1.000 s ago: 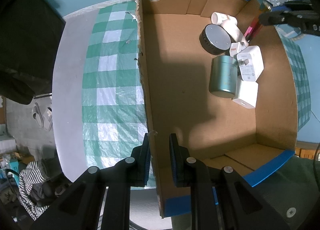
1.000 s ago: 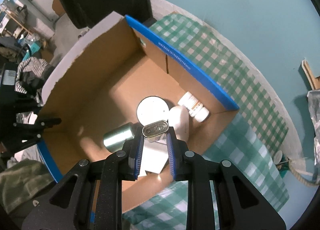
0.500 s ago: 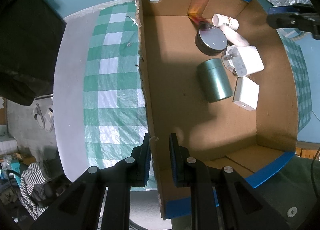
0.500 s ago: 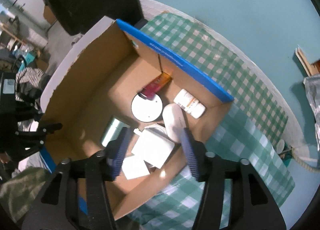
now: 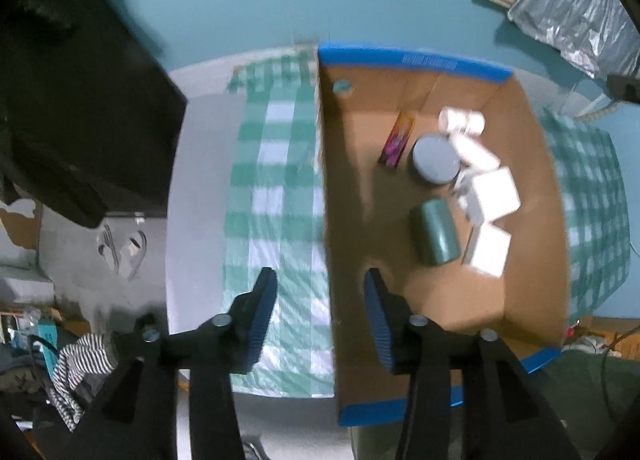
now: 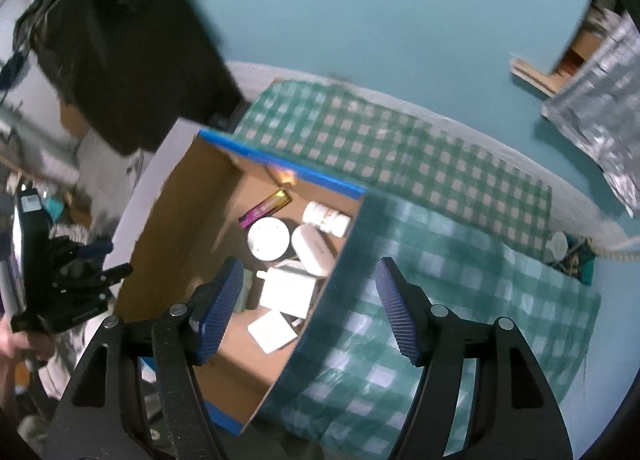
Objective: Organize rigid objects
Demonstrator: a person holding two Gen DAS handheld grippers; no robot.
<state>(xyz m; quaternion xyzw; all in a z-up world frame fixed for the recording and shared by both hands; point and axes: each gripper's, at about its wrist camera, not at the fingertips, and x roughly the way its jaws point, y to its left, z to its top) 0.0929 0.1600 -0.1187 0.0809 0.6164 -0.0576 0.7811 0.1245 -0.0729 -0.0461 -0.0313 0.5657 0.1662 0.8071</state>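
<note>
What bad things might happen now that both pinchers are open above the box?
1. The left gripper has just opened astride the cardboard box's wall; dropping again, a finger might bump or crush it.
2. The purple tin lies alone near the far wall and could slide if the box gets nudged.
3. The white chargers, green can and round tin sit crowded together, so adding another item there might knock them about.
</note>
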